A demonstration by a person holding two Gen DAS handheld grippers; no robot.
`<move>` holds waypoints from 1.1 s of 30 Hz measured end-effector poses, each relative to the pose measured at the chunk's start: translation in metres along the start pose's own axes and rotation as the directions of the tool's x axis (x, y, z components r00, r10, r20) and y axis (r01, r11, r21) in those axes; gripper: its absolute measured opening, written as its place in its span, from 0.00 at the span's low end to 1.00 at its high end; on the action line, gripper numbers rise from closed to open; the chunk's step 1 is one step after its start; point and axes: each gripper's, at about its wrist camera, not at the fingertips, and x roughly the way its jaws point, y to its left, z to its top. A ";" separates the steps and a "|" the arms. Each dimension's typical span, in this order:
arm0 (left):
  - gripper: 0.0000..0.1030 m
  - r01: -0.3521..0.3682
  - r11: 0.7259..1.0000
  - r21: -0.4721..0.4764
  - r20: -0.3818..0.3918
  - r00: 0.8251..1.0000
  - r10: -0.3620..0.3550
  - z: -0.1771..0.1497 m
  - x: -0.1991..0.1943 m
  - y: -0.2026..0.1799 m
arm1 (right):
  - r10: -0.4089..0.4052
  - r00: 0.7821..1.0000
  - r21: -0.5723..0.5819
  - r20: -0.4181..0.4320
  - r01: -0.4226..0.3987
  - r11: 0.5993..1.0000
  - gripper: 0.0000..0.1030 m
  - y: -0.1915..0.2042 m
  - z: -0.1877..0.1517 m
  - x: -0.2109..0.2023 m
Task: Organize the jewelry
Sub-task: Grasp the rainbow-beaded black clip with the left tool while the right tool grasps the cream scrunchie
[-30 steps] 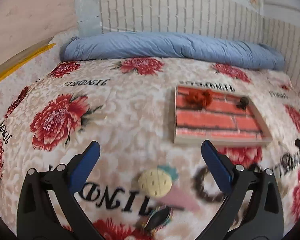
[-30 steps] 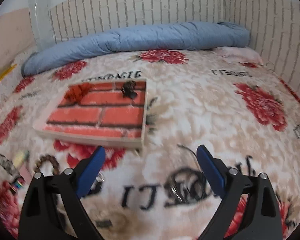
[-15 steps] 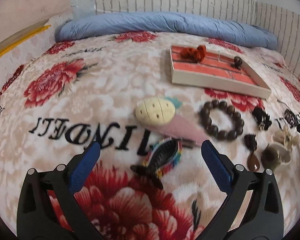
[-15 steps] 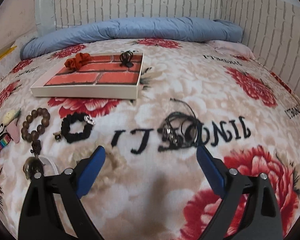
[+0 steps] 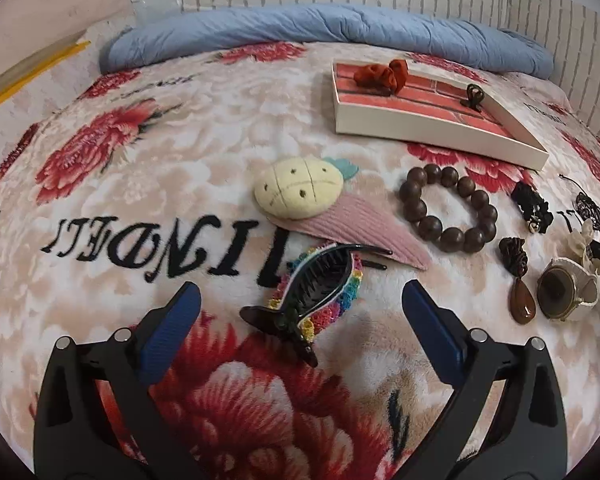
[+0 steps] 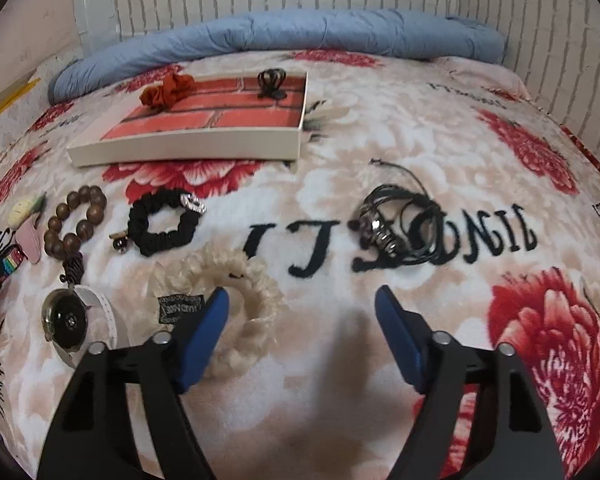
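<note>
My left gripper (image 5: pixel 300 304) is open and empty, low over the bed, with a rainbow-trimmed black hair claw (image 5: pixel 312 288) lying between its fingers. Beyond lie a pineapple hair clip (image 5: pixel 300 192) and a brown bead bracelet (image 5: pixel 448 208). My right gripper (image 6: pixel 302 304) is open and empty; its left finger overlaps a cream fluffy scrunchie (image 6: pixel 236 284). A black scrunchie (image 6: pixel 164 220) and black cord bracelets (image 6: pixel 400 220) lie ahead. The brick-patterned tray (image 6: pixel 188 148), also in the left wrist view (image 5: pixel 440 136), holds a red scrunchie (image 6: pixel 166 90) and a small black claw clip (image 6: pixel 271 82).
A watch (image 6: pixel 66 320) and a brown pendant (image 5: pixel 522 304) lie between the two grippers. A rolled blue quilt (image 5: pixel 320 28) runs along the far side of the floral blanket. White brick-pattern walls close the back and right.
Both grippers have pulled back and dropped lower toward the near items; the tray now sits farther off. The hair claw and the cream scrunchie have come into view. Both stayed open.
</note>
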 end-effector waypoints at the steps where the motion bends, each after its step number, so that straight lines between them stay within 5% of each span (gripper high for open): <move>1: 0.91 0.011 1.000 -0.003 -0.008 1.000 -0.011 0.000 0.002 0.000 | 0.002 1.000 -0.003 -0.005 -0.002 1.000 0.63 0.001 0.000 0.001; 13: 0.63 0.045 0.999 -0.008 -0.064 0.997 -0.046 0.003 0.020 0.000 | 0.025 0.999 -0.009 -0.041 -0.025 1.000 0.33 0.006 0.002 0.015; 20: 0.62 0.039 0.999 0.000 -0.061 0.997 -0.039 0.003 0.019 0.000 | 0.037 0.999 -0.038 -0.023 -0.037 0.999 0.13 0.012 0.001 0.010; 33: 0.61 0.033 0.999 0.014 -0.025 0.999 -0.033 -0.005 -0.001 -0.004 | 0.063 0.998 0.005 0.019 -0.063 0.998 0.12 0.002 -0.002 -0.005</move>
